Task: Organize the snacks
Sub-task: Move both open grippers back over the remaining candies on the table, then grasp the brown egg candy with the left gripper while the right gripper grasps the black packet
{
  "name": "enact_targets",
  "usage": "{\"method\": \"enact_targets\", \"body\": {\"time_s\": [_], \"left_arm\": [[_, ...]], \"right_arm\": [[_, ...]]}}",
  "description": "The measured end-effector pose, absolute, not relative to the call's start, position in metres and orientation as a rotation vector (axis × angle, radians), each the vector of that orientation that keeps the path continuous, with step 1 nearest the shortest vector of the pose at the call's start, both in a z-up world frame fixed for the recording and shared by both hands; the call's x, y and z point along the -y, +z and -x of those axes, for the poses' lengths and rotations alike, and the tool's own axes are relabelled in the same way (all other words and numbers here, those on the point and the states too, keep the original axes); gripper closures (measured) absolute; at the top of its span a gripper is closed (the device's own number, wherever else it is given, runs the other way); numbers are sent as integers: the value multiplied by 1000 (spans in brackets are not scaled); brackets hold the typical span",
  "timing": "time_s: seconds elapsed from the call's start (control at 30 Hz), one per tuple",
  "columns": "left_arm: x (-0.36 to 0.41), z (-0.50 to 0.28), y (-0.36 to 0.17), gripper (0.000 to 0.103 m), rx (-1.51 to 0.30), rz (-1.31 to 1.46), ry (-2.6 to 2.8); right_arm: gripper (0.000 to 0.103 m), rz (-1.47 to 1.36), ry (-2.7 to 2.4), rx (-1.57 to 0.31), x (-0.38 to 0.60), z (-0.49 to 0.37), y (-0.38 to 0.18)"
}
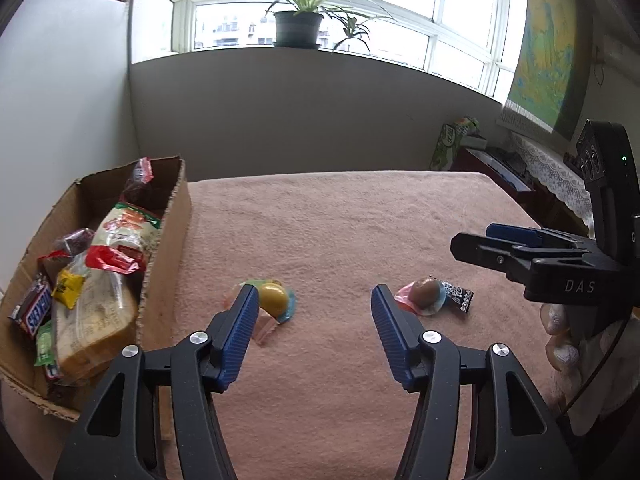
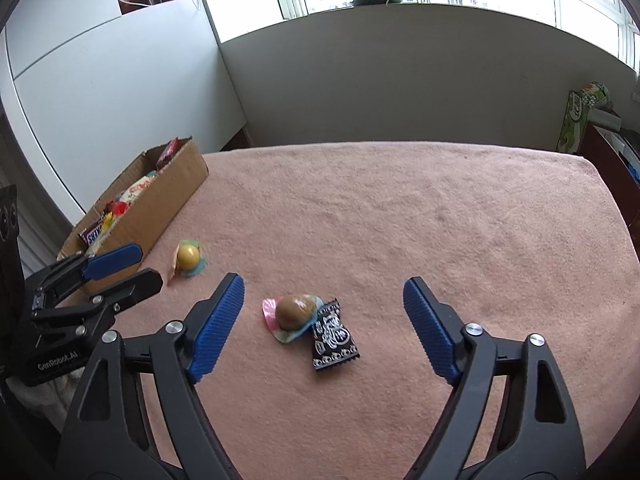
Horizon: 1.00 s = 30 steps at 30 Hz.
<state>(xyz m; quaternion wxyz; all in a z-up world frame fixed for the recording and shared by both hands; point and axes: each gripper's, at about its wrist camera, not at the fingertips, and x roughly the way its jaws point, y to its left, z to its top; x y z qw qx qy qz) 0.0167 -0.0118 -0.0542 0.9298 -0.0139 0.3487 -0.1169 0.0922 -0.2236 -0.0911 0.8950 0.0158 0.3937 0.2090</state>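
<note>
Two black grippers with ribbed blue pads frame what we see, both held low over the pink terry cloth (image 2: 440,220) covering the table. Our left gripper (image 1: 312,300) has its jaws spread wide, gripping nothing; its left pad sits just in front of a yellow dome-shaped jelly cup with a pale blue rim (image 1: 274,300), which lies on the cloth beside a small pink wrapper (image 1: 264,330). Our right gripper (image 2: 323,292) is likewise wide apart and holds nothing, pointing at a brown dome-shaped jelly cup on a pink-and-blue rim (image 2: 295,311). Touching that cup's right side lies a small black sachet with white print (image 2: 334,336), flat on the cloth. The two jelly cups sit well apart from each other. Farther left, an open brown cardboard box (image 1: 168,240) rests on the cloth, already filled with a clear bag of sliced bread (image 1: 96,320), a Snickers bar (image 1: 34,306), a yellow packet (image 1: 68,288) and red wrappers. Beyond the table, a potted spider plant (image 1: 300,20) stands on the windowsill.
</note>
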Motion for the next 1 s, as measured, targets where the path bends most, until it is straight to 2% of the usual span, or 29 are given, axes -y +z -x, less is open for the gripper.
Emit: {"method": "enact_targets", "body": {"time_s": [0.07, 0.23, 0.4, 0.53, 0.63, 0.93, 1.0], "left_arm": [[21, -20, -57, 52, -726, 20, -257], [49, -26, -61, 54, -746, -14, -309], [74, -32, -71, 60, -783, -46, -357], [87, -38, -74, 64, -801, -58, -382], [91, -44, -74, 68, -811, -47, -393], [102, -55, -86, 68, -860, -60, -424], [104, -58, -89, 74, -872, -73, -417]], "right_arm": [[25, -4, 443, -831, 226, -88, -96], [42, 27, 475, -870, 228, -84, -108], [48, 30, 482, -891, 231, -84, -112], [58, 31, 485, -903, 234, -85, -114], [59, 30, 487, -906, 239, -85, -113], [59, 36, 494, -912, 248, -85, -113], [59, 51, 492, -909, 245, -84, -112]]}}
